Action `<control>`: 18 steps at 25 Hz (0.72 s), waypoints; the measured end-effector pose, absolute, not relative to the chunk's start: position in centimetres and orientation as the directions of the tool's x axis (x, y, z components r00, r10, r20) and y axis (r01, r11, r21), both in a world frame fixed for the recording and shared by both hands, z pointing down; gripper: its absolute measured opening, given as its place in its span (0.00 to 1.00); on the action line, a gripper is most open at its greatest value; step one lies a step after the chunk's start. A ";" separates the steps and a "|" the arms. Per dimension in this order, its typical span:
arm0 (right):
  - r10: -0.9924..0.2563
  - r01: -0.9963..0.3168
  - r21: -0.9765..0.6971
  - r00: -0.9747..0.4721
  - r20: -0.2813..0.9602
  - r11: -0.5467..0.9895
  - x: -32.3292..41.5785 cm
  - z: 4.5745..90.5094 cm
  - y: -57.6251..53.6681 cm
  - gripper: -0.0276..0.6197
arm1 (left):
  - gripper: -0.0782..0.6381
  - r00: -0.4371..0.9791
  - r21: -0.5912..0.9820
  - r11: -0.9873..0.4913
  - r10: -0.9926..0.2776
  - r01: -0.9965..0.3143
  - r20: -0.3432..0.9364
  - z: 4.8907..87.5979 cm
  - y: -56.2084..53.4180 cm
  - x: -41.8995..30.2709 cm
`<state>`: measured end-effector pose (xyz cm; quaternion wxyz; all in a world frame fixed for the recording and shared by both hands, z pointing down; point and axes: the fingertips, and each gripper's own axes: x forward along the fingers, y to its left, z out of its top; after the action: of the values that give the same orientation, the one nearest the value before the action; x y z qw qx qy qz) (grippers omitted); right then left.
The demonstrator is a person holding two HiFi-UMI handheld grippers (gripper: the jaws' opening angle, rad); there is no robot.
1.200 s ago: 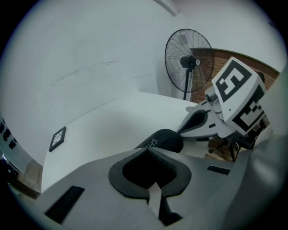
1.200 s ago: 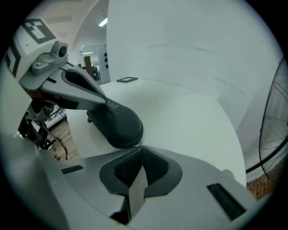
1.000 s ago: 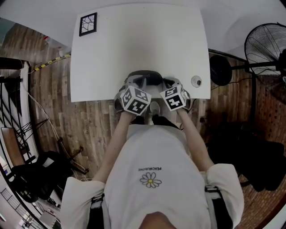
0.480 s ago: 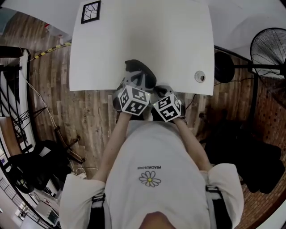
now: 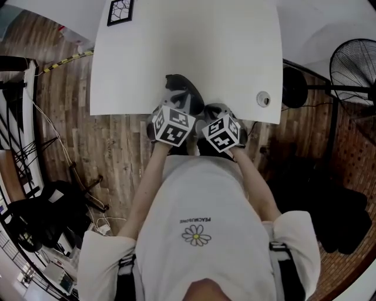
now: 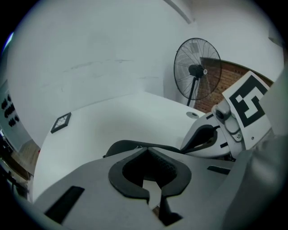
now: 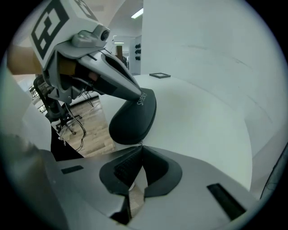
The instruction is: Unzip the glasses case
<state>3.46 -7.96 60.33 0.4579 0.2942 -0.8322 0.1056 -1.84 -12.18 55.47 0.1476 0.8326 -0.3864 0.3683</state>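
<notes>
The dark glasses case (image 5: 181, 88) lies at the white table's front edge (image 5: 123, 113), its long side pointing away from me. In the right gripper view the glasses case (image 7: 132, 117) stands tilted. My left gripper (image 5: 180, 108) is shut on its near end; in the left gripper view the case's rim (image 6: 130, 145) runs just behind the left gripper's (image 6: 146, 152) closed jaws. My right gripper (image 7: 141, 147) is shut at the case's lower tip, where a small zipper pull (image 7: 141, 143) meets its jaws. In the head view the right gripper (image 5: 210, 113) sits close beside the left one.
A black-framed marker card (image 5: 119, 10) lies at the table's far left corner. A small round fitting (image 5: 262, 99) sits near the front right edge. A standing fan (image 5: 354, 59) and dark bags are on the wooden floor to the right; chairs and cables are to the left.
The case has swung from lying crosswise between the grippers to pointing away from me. My right gripper has moved left, closer to the left one, and both have rolled a little.
</notes>
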 end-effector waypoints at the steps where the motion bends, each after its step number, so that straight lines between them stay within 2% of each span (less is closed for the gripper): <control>1: -0.394 -0.565 0.113 -0.407 0.824 0.818 3.5 60.3 -8.6 0.05 | 0.13 0.427 -0.045 -0.657 -0.538 -0.752 0.726 55.5 -12.2 -1.8; 10: -0.319 -0.215 0.247 -0.445 0.837 0.945 1.4 60.0 -13.7 0.05 | 0.13 0.417 -0.044 -0.644 -0.545 -0.764 0.727 55.4 -12.3 -1.8; 18: -0.284 -0.085 0.277 -0.466 0.838 0.957 -1.9 60.1 -17.7 0.06 | 0.13 0.404 -0.043 -0.638 -0.537 -0.769 0.741 55.6 -12.4 -1.7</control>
<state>-1.91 -17.72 60.11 0.5052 0.1084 -0.8505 -0.0985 -1.66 -12.40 55.57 0.1545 0.8236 -0.3962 0.3752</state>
